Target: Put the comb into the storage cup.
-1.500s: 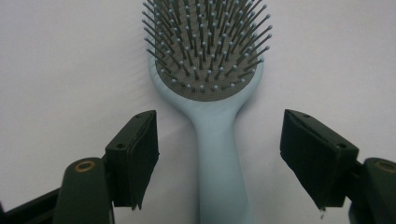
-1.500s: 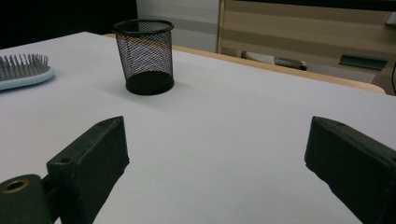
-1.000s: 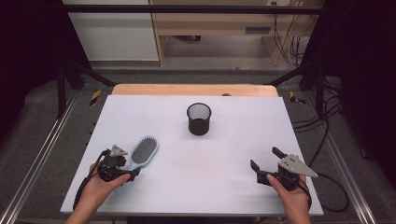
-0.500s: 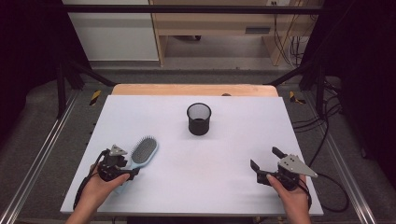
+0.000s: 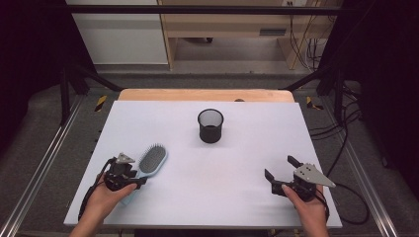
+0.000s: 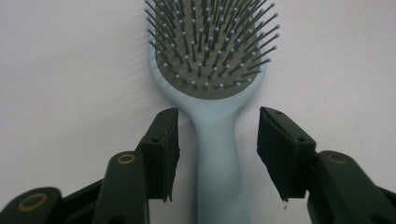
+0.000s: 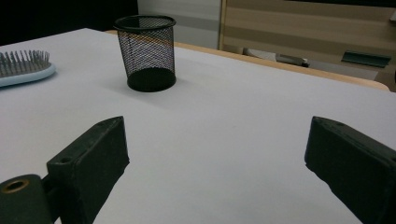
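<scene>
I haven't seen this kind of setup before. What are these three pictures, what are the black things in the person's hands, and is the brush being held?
A person sits at a white table with a hand-held two-jaw tool in each hand. There is no robot arm. The high view looks down from above. The other two views come from cameras riding on each tool, looking along its black jaws.

On the table lie a light blue brush, bristles up, and a black mesh cup, upright and apart from it.

The left tool has its jaws on either side of the brush handle. They have just been closing, but a gap shows on both sides, so nothing is gripped yet. The right tool is open, with bare table between its jaws.
</scene>
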`<action>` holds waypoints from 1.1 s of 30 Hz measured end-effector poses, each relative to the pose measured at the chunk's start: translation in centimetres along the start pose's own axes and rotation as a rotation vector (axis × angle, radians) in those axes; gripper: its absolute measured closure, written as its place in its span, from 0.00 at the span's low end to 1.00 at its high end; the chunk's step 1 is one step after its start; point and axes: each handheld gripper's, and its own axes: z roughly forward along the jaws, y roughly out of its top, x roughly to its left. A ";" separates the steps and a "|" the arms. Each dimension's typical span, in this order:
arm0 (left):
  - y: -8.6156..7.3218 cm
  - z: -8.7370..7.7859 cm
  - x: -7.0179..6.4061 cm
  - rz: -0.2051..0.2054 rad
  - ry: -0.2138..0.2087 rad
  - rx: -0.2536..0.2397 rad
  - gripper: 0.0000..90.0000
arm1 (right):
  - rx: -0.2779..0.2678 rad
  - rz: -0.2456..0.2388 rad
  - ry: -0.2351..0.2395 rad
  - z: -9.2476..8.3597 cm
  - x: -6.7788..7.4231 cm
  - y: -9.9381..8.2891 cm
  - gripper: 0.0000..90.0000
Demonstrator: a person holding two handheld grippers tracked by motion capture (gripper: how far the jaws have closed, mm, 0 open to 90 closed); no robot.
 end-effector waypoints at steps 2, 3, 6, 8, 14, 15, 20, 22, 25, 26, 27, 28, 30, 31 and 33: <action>0.0 0.0 0.1 -0.003 0.002 -0.001 0.56 | 0.000 -0.001 0.001 0.0 0.0 0.0 0.07; 0.0 0.0 0.1 -0.004 0.002 -0.003 0.56 | -0.001 0.000 0.000 0.0 0.0 0.0 0.07; 0.0 0.1 0.1 -0.002 0.003 0.004 0.58 | -0.002 0.000 0.000 -0.1 0.0 0.0 0.07; 0.0 0.2 0.0 -0.005 0.005 0.003 0.58 | -0.003 0.001 -0.001 -0.1 0.0 0.0 0.07; -0.1 0.4 0.1 -0.007 0.010 0.009 0.62 | -0.004 0.000 0.002 -0.1 0.0 0.0 0.07; -0.1 0.5 0.1 -0.006 0.009 0.010 0.63 | -0.004 0.000 0.002 -0.1 0.0 0.0 0.07; 0.0 0.5 0.0 0.008 0.015 0.013 0.64 | -0.004 0.001 0.002 -0.1 0.0 0.1 0.07; -0.1 0.6 0.0 0.010 0.019 0.015 0.65 | -0.002 -0.003 0.002 -0.1 0.0 0.0 0.07; -0.1 0.7 0.0 0.012 0.024 0.019 0.65 | -0.002 -0.005 0.002 0.0 0.0 0.0 0.07; -0.1 0.8 -0.1 0.016 0.027 0.020 0.65 | -0.002 -0.007 0.003 0.0 0.0 0.0 0.07; -0.1 0.9 -0.1 0.021 0.031 0.022 0.65 | -0.003 -0.006 0.004 0.0 0.0 0.0 0.07; -0.1 0.9 -0.2 0.025 0.038 0.022 0.65 | -0.003 -0.005 0.003 0.0 0.0 0.0 0.07; -0.1 0.9 -0.3 0.041 0.049 0.028 0.66 | -0.003 -0.005 0.004 0.0 0.0 0.0 0.07; -0.1 0.9 -0.4 0.049 0.053 0.030 0.66 | -0.003 -0.004 0.004 0.0 0.0 0.0 0.07; -0.2 0.9 -0.5 0.050 0.057 0.025 0.67 | -0.002 -0.006 0.004 0.0 0.0 0.0 0.07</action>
